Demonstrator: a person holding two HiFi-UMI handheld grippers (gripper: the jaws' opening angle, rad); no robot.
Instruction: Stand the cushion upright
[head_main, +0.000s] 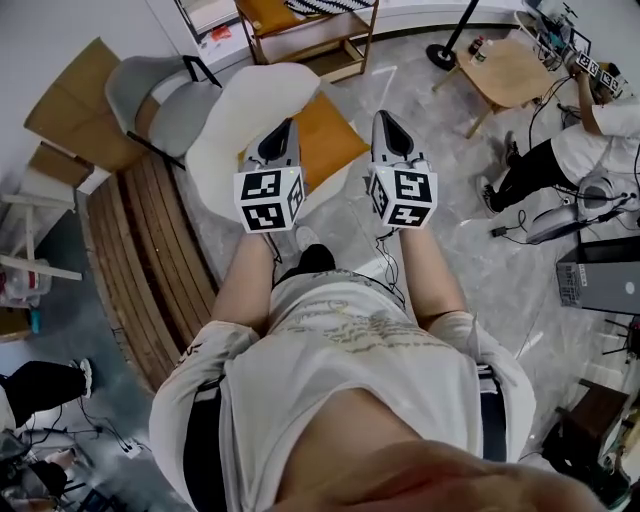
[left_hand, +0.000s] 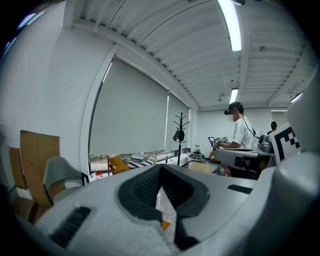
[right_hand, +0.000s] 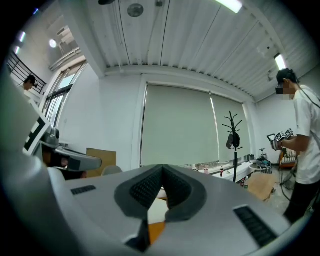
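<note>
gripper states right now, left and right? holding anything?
Left gripper: closed, fingers together, holding nothing.
Right gripper: closed, fingers together, holding nothing.

A grey chair (head_main: 150, 90) stands beside a curved slatted wooden bench (head_main: 150, 250), a small wooden table (head_main: 505, 70) well apart.

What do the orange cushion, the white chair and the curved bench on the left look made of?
Cushion: probably fabric, matte orange, no shine.
Chair: likely moulded plastic, smooth white shell.
Bench: wood, brown slats with visible gaps.
</note>
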